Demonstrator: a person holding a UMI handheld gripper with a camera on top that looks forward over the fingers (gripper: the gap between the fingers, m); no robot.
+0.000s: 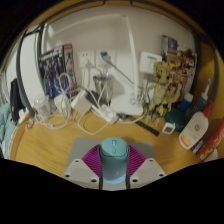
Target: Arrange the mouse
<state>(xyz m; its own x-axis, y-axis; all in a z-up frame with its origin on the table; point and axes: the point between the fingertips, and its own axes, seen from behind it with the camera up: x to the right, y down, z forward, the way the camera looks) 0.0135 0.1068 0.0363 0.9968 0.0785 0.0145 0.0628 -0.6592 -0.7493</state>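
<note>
A light teal computer mouse (pixel 114 160) sits between my gripper's (pixel 114 165) two fingers, its scroll wheel facing up. The magenta pads (pixel 94 162) press against both of its sides with no gap showing. The mouse is held above the wooden desk (pixel 60 150), just in front of the fingers' grey bases.
Beyond the fingers, a white power strip (pixel 95 115) with tangled white cables lies at the back of the desk. A small figurine (pixel 162 85) stands at the right, with a white and orange object (pixel 197 128) near the desk's right edge. Stationery holders (pixel 52 70) stand at the back left.
</note>
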